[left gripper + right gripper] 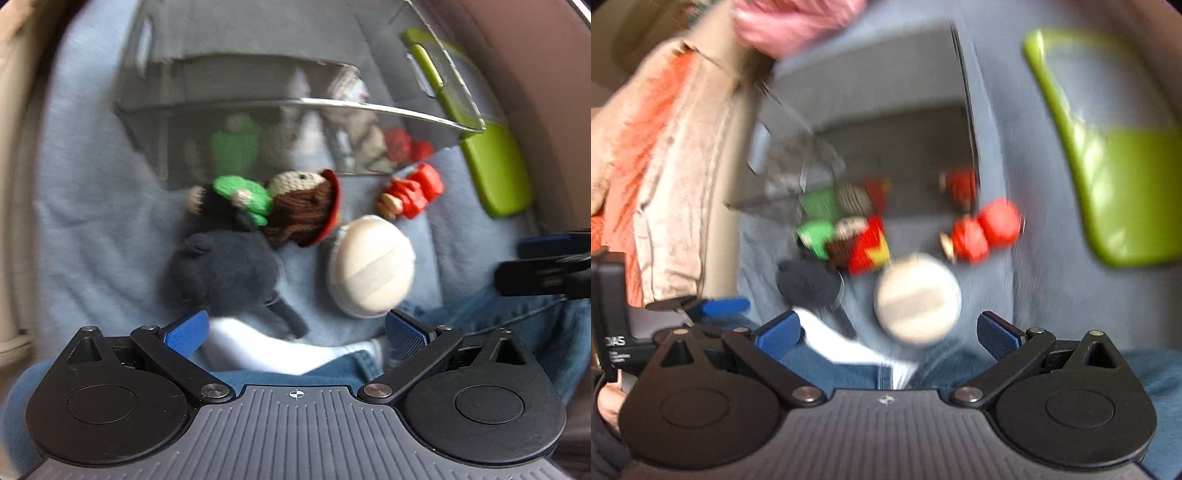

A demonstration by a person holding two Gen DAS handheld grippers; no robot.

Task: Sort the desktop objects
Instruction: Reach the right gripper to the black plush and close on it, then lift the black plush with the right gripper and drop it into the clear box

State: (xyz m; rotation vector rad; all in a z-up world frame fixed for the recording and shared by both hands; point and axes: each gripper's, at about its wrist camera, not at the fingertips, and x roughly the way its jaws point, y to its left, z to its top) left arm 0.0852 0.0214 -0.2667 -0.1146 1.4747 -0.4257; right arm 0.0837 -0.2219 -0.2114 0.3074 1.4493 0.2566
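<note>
Clear bin (236,85): contents unreadable through its reflective wall. Green tray (495,173): seems empty. On the blue blanket (92,206), toys at 12 o'clock from the left gripper (295,330): dark plush (221,269), knitted doll (295,206), white ball (373,266), red figure (413,192). Both grippers spread wide, empty; right gripper (888,332) has the ball just ahead. Right view is badly blurred.

Soft daylight is filling both fisheye views. Motion blur is smearing the right wrist view heavily, the left less. Glare is glinting on the clear bin (258,103) around one o'clock; edges are curving and darkening.
</note>
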